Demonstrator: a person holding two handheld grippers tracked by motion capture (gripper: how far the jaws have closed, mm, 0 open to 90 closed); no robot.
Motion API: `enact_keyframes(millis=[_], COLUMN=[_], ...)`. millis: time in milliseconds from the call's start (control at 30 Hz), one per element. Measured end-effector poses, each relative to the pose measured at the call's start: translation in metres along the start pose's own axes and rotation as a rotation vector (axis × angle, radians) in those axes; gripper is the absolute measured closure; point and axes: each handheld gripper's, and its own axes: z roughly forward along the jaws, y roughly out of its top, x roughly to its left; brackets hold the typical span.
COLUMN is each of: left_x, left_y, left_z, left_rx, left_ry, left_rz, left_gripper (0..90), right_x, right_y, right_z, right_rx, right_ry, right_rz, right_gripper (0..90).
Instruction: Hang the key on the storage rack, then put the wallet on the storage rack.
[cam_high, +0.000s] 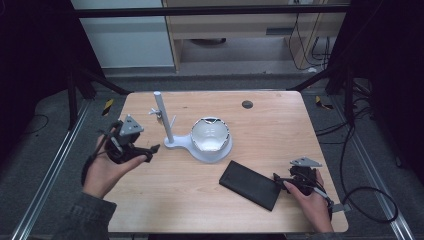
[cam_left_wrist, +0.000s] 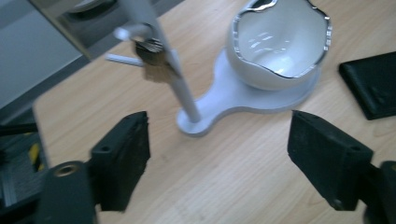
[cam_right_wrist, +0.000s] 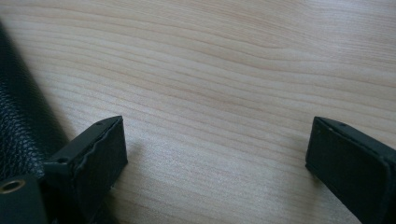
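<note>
We see a pale wooden table (cam_high: 280, 130) with fine straight grain lines running across it. On it stands a white stand (cam_high: 172, 142) with a light grey post (cam_left_wrist: 159, 51), and its base carries a glossy white bowl (cam_high: 210, 134) edged with a silver rim. A black case (cam_high: 250, 185) with a pebbled, leather-like texture lies nearby. Both the left gripper (cam_left_wrist: 217, 158) and the right gripper (cam_right_wrist: 217, 158) have matt black jaws, and each bears a grey plate on top. The floor (cam_high: 350, 150) is dark grey.

table (cam_high: 280, 125) | white stand (cam_high: 200, 146) centre | black case (cam_high: 250, 184) front right
</note>
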Motion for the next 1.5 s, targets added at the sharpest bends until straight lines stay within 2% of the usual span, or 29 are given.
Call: enact_keyframes(millis=[167,200,300,500,533,567,633,667,700,800,900,967,1033,1133,1167,1267,1400,1500], left_x=[-0.025,-0.033,-0.051,-0.095,-0.099,-0.106,-0.119,-0.119,-0.122,-0.129,-0.129,-0.13,-0.131,-0.133,-0.134,-0.137,-0.139,-0.14], left_y=[-0.012,-0.014,-0.014,-0.009,-0.01,-0.01,-0.017,-0.017,-0.02,-0.028,-0.033,-0.036,-0.036,-0.036,-0.036,-0.035,-0.03,-0.027], left_z=[0.028,0.034,0.051,0.098,0.103,0.108,0.113,0.113,0.113,0.115,0.117,0.12,0.121,0.123,0.124,0.128,0.136,0.142], left_rx=[-0.01,-0.027,-0.045,-0.008,-0.002,0.019,0.026,0.026,0.033,0.033,0.033,0.024,0.028,0.032,0.036,0.057,0.086,0.101], left_ry=[-0.08,-0.106,-0.143,-0.248,-0.256,-0.271,-0.284,-0.284,-0.294,-0.305,-0.32,-0.324,-0.299,-0.296,-0.301,-0.31,-0.331,-0.33], left_rz=[0.044,0.032,0.036,0.095,0.105,0.132,0.157,0.157,0.162,0.159,0.137,0.122,0.137,0.144,0.136,0.151,0.16,0.167], left_gripper=[10.9,10.8,11.3,16.8,18.9,20.3,21.0,25.6,25.6,29.7,35.8,45.6,54.8,69.7,72.9,80.4,86.4,88.8], right_x=[0.0,0.0,0.002,0.01,0.012,0.014,0.016,0.016,0.018,0.019,0.023,0.024,0.024,0.025,0.026,0.026,0.024,0.022], right_y=[0.0,0.0,0.003,0.002,0.002,0.001,-0.001,-0.001,-0.001,0.001,0.002,0.002,0.002,0.003,0.003,0.002,-0.001,-0.002], right_z=[-0.001,-0.002,-0.008,-0.023,-0.026,-0.029,-0.034,-0.034,-0.037,-0.039,-0.041,-0.041,-0.041,-0.042,-0.042,-0.043,-0.045,-0.045], right_rx=[-0.002,-0.002,-0.03,-0.08,-0.091,-0.098,-0.117,-0.117,-0.13,-0.147,-0.159,-0.162,-0.168,-0.181,-0.185,-0.199,-0.214,-0.216], right_ry=[0.001,0.006,0.007,-0.012,-0.008,-0.007,0.014,0.014,0.031,0.038,0.045,0.048,0.05,0.054,0.056,0.055,0.06,0.064], right_rz=[-0.004,-0.002,-0.007,-0.049,-0.044,-0.044,-0.068,-0.068,-0.077,-0.103,-0.12,-0.134,-0.152,-0.169,-0.172,-0.178,-0.172,-0.162], right_gripper=[7.1,6.7,7.1,10.0,11.3,11.8,12.3,12.3,14.3,23.0,30.5,37.4,44.4,52.8,54.5,57.6,58.5,58.5])
